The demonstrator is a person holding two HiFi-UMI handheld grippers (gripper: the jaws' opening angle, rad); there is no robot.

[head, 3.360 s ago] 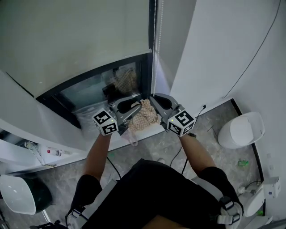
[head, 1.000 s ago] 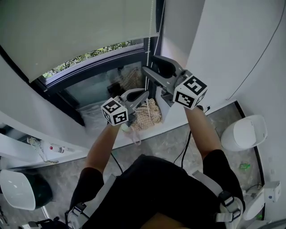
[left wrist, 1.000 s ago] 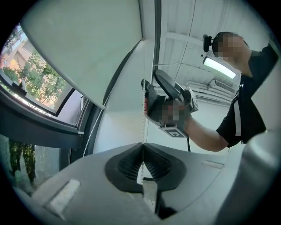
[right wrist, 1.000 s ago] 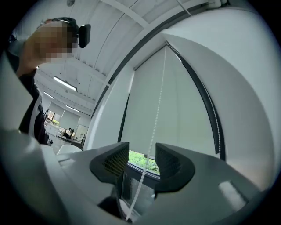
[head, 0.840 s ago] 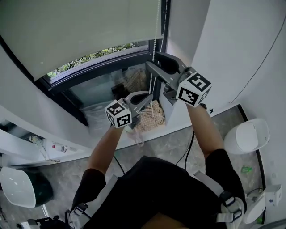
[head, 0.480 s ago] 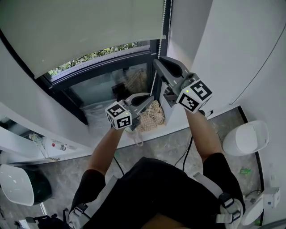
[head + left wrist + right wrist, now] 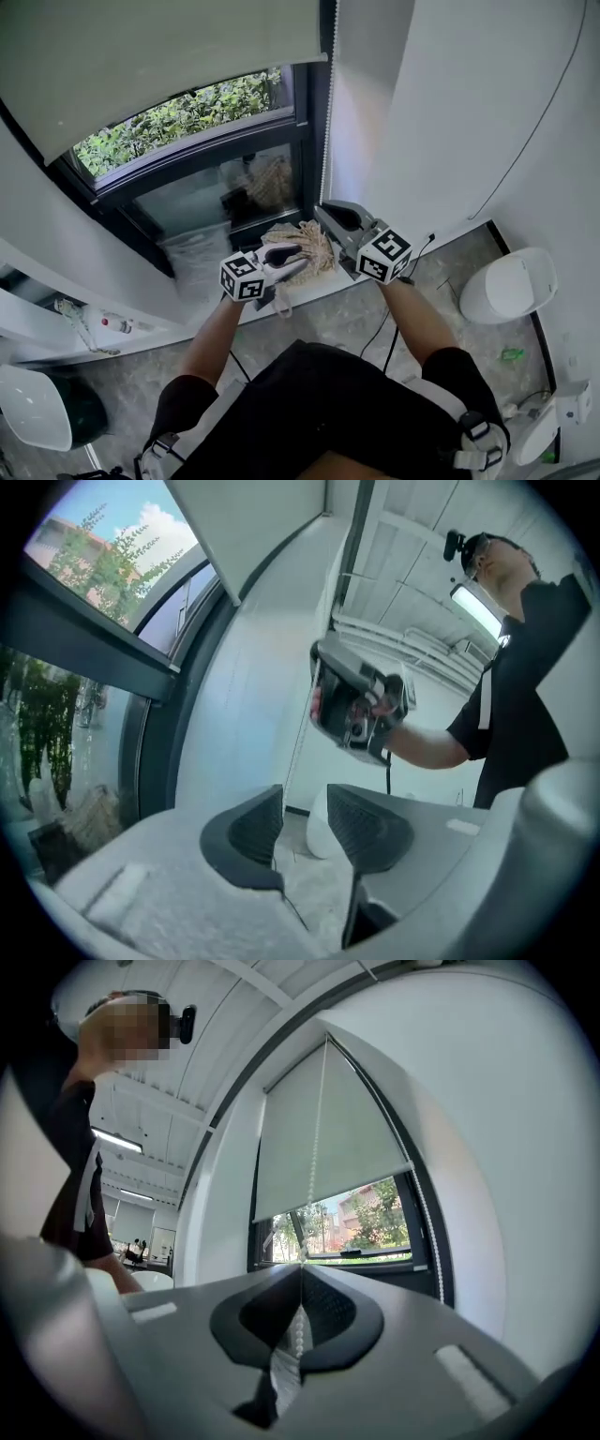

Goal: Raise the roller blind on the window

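Blind [image 7: 159, 66] part-raised: right gripper [image 7: 300, 1279] clenches the bead chain [image 7: 311, 1162] at three o'clock of the window [image 7: 187, 131]; left gripper [image 7: 302, 803], jaws just opening, chain loose between them, likely regrips higher.

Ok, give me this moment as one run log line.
roller blind part raised | right gripper jaws shut on bead chain | left gripper jaws just opened, not gripping

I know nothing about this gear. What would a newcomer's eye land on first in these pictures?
Probably the pale roller blind across the top of the head view, part-raised so green leaves show through the window below. Then the two grey hand-held tools before it: the right tool is shut on the bead chain, while the left tool has just been opening its jaws, the chain passing between them.
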